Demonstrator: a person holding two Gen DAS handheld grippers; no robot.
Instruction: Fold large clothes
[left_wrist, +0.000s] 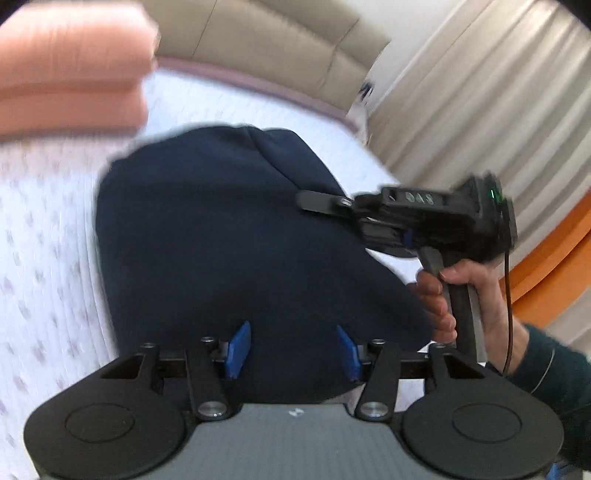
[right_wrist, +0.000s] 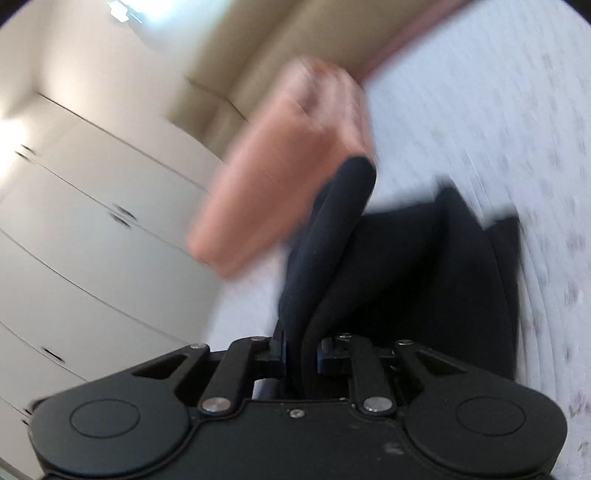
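A dark navy garment (left_wrist: 221, 236) lies bunched on the white patterned bedspread (left_wrist: 44, 229). My left gripper (left_wrist: 293, 349) is open and empty, its blue pads (left_wrist: 239, 347) just above the garment's near edge. My right gripper (left_wrist: 314, 201) shows in the left wrist view at the garment's right side, held by a hand. In the right wrist view my right gripper (right_wrist: 301, 356) is shut on a thick fold of the navy garment (right_wrist: 332, 229), which rises up from the jaws. The rest of the garment (right_wrist: 443, 280) lies on the bed.
A folded stack of salmon-pink cloth (left_wrist: 70, 70) sits on the bed behind the garment; it also shows in the right wrist view (right_wrist: 273, 184). A beige padded headboard (left_wrist: 266, 40), curtains (left_wrist: 480, 103) and white wardrobe doors (right_wrist: 92, 206) surround the bed. Both views are motion-blurred.
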